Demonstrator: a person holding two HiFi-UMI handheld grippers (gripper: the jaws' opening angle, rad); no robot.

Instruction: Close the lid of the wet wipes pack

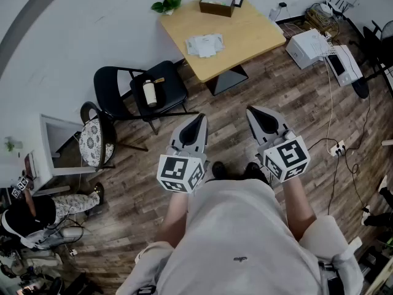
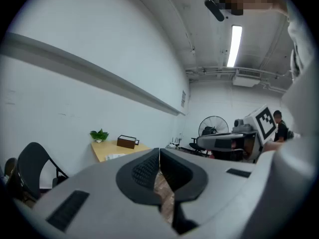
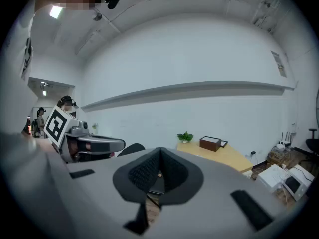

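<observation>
A white wet wipes pack (image 1: 206, 44) lies on the light wooden table (image 1: 245, 39) at the far side of the room; whether its lid is up I cannot tell. The pack (image 2: 115, 156) appears small in the left gripper view. I hold both grippers level in front of my chest, well short of the table. The left gripper (image 1: 198, 119) is shut with nothing in it, its pads meeting (image 2: 159, 156). The right gripper (image 1: 254, 111) is also shut and empty (image 3: 159, 156). Each gripper shows in the other's view, the right (image 2: 234, 141) and the left (image 3: 94, 144).
On the table stand a brown box (image 1: 216, 5) and a small plant (image 1: 167, 3). A black chair (image 1: 156, 91) carrying a pale roll (image 1: 149, 93) stands left of it. White printers (image 1: 322, 51) and cables lie on the wood floor at right. A seated person (image 1: 37, 211) is at lower left.
</observation>
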